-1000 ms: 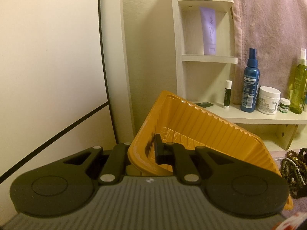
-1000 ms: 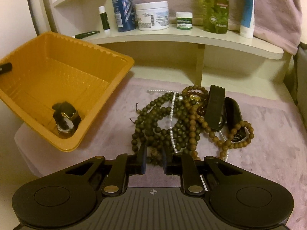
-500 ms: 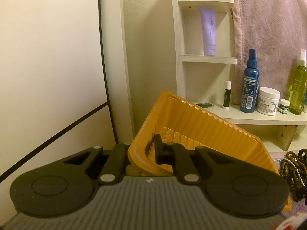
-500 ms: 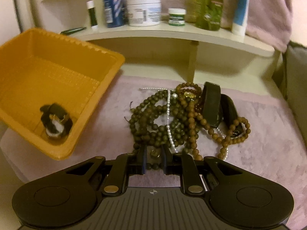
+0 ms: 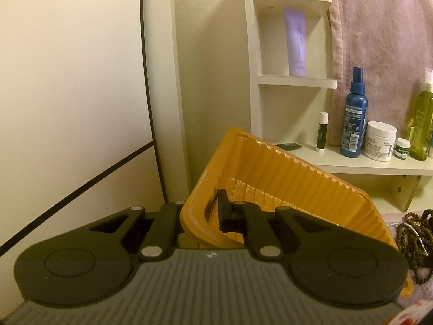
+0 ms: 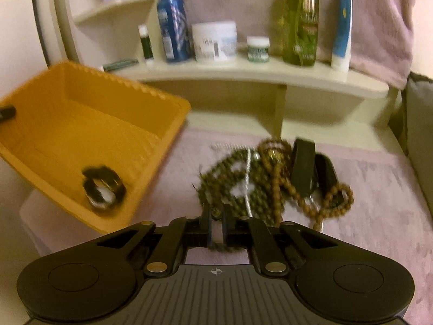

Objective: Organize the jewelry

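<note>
My left gripper [image 5: 205, 211] is shut on the near rim of the tilted orange basket [image 5: 297, 178], one finger inside and one outside the wall. In the right wrist view a black watch [image 6: 104, 189] lies in the low corner of the orange basket [image 6: 81, 124]. A tangle of dark green bead necklaces [image 6: 238, 178], brown beads [image 6: 286, 189], a thin pearl strand and black watch bands [image 6: 303, 168] lies on the pink cloth [image 6: 365, 203]. My right gripper [image 6: 216, 216] sits at the pile's near edge, its jaws closing, with a green bead strand pinched between them.
A white shelf [image 6: 243, 73] behind the pile carries a blue spray bottle [image 6: 173, 27], a white jar [image 6: 215, 42], a green bottle [image 6: 300, 19] and a blue-white tube [image 6: 342, 27]. A pink towel hangs behind. A white wall and a mirror frame [image 5: 159, 108] stand left.
The right gripper's jaws have narrowed onto the green bead strand, and its view has shifted and blurred. The left gripper and the basket have not moved.
</note>
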